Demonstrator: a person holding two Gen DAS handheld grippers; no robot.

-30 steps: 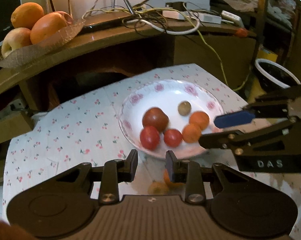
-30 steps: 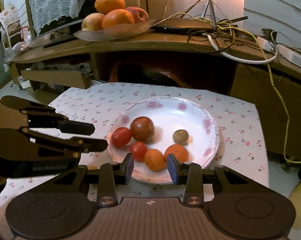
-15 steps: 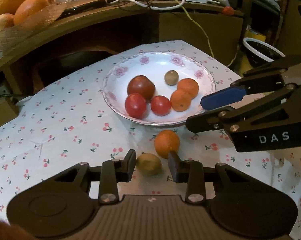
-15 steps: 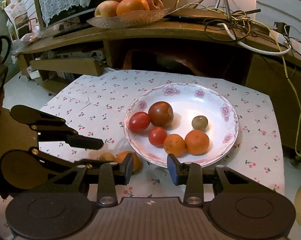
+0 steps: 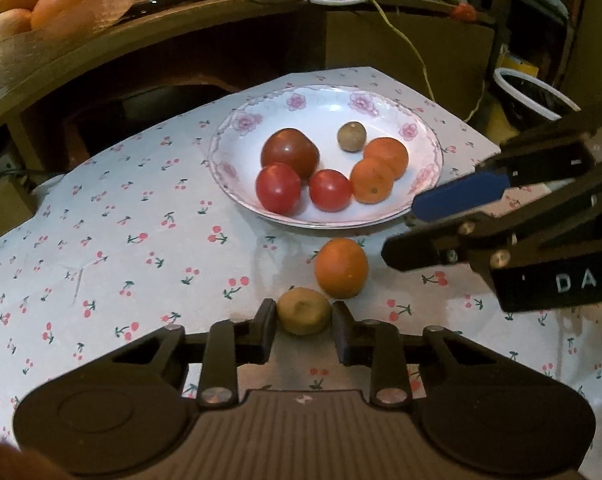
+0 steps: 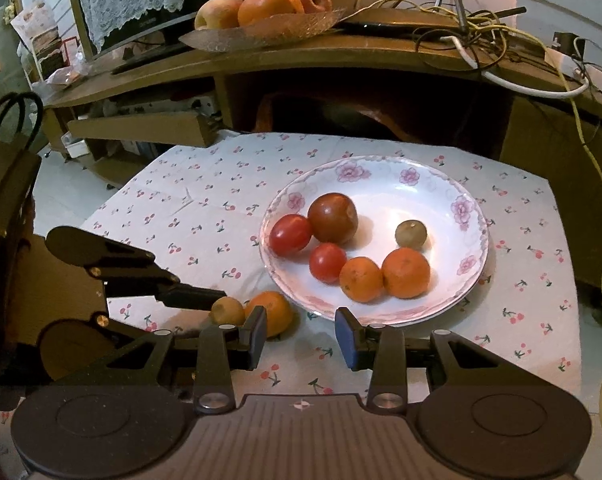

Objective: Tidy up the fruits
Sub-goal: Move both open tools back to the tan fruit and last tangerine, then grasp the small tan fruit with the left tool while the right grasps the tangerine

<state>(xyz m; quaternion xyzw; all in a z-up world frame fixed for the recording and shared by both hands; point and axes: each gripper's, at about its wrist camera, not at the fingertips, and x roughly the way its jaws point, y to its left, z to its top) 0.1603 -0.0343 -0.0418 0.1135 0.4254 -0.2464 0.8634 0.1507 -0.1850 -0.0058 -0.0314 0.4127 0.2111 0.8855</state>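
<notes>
On the wooden shelf (image 6: 341, 56) at upper left, a glass dish (image 6: 261, 34) holds oranges and apples. The flowered plate (image 5: 429, 160) carries three tomatoes, two tangerines and a small brown fruit. On the cherry-print cloth (image 5: 121, 248), the left gripper (image 5: 303, 326) has been closing and clamps a yellowish fruit (image 5: 303, 316), touching a loose tangerine (image 5: 341, 268). The right gripper (image 6: 301, 336) stands apart, empty.

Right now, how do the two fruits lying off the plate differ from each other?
The orange is bright orange, rounder and the larger; the yellowish fruit is dull, flatter and smaller. The yellowish fruit sits between the left gripper fingers; the orange lies free beyond them, nearer the plate. Both rest on the cherry-print cloth, close together.
</notes>
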